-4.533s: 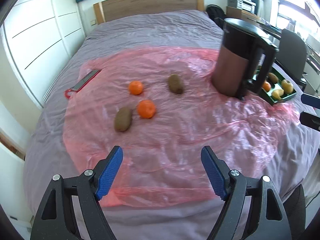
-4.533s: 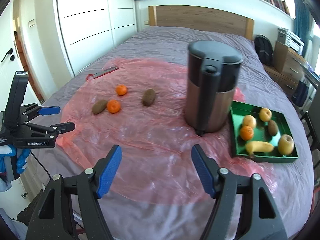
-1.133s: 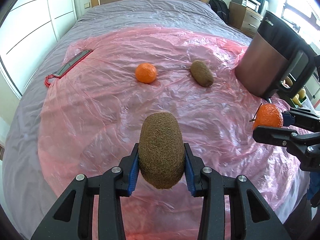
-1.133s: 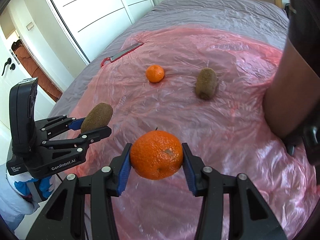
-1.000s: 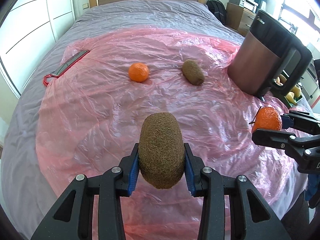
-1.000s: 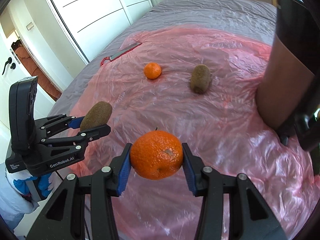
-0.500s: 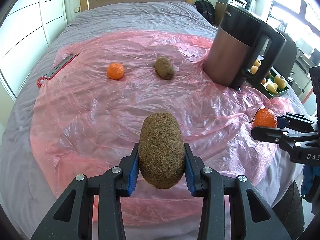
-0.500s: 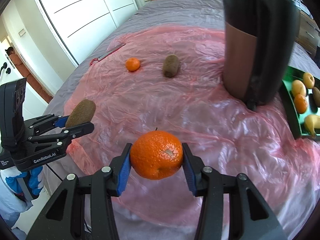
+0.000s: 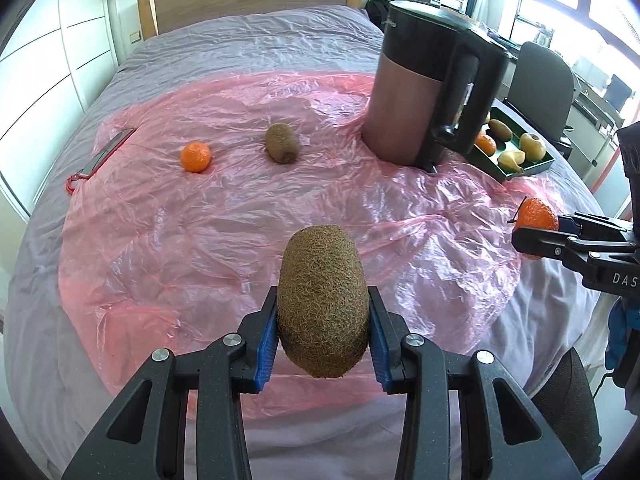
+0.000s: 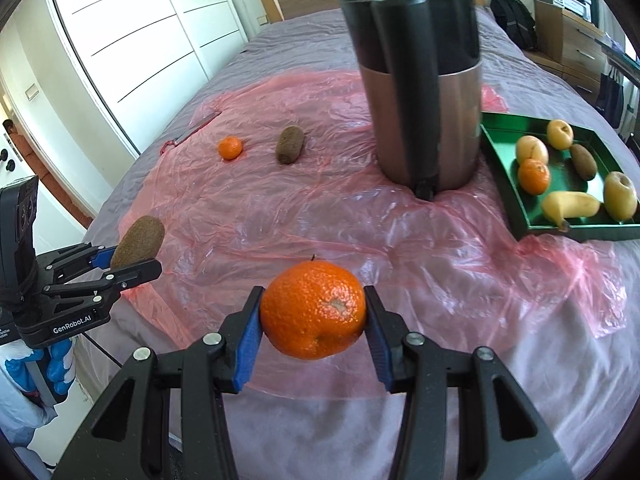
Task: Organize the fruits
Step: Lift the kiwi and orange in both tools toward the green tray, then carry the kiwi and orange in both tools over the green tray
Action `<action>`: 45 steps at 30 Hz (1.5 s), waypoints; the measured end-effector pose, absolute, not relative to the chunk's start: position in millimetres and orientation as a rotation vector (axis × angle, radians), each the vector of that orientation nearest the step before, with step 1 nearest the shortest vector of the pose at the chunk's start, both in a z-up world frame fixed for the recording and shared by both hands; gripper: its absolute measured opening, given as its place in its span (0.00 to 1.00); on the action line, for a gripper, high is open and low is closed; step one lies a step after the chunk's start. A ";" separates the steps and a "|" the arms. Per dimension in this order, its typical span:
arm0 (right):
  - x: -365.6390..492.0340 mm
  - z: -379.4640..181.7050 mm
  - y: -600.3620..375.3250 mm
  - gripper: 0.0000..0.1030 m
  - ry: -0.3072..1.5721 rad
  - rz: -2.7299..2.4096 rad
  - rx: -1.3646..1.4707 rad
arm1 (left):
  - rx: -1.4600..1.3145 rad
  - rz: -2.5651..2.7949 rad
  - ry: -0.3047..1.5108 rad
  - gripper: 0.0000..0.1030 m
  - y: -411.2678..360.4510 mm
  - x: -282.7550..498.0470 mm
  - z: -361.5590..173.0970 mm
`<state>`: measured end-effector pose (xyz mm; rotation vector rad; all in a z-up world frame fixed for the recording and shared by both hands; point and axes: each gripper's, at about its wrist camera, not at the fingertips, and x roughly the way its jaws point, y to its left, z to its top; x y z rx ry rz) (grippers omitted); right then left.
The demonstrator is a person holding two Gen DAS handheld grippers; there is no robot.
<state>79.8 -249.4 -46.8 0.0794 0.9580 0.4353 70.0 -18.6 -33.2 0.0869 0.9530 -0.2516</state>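
Observation:
My left gripper [image 9: 323,338] is shut on a brown kiwi [image 9: 322,300] and holds it above the near edge of the pink plastic sheet [image 9: 248,208]. My right gripper [image 10: 313,320] is shut on an orange mandarin [image 10: 314,309], held above the sheet's front. A second mandarin [image 9: 195,156] and a second kiwi [image 9: 282,147] lie on the sheet farther back. The green tray [image 10: 505,176] at the right holds several fruits: a mandarin [image 10: 533,176], a kiwi, a banana [image 10: 570,205] and pale round fruits.
A tall copper and black kettle [image 10: 420,92] stands on the sheet between the loose fruit and the tray. A red-handled flat tool [image 9: 102,155] lies at the sheet's left edge. The bed drops off at the front. A dark chair [image 9: 542,84] stands behind the tray.
Both grippers closed on fruit picked from the sheet, the left on a kiwi, the right on a mandarin. Both have since pulled back and swung right, bringing the kettle and tray into view.

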 end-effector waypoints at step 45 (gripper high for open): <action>109.3 -43.7 -476.0 0.57 0.827 0.186 0.270 | 0.268 -0.598 0.971 0.34 -278.5 122.3 -14.6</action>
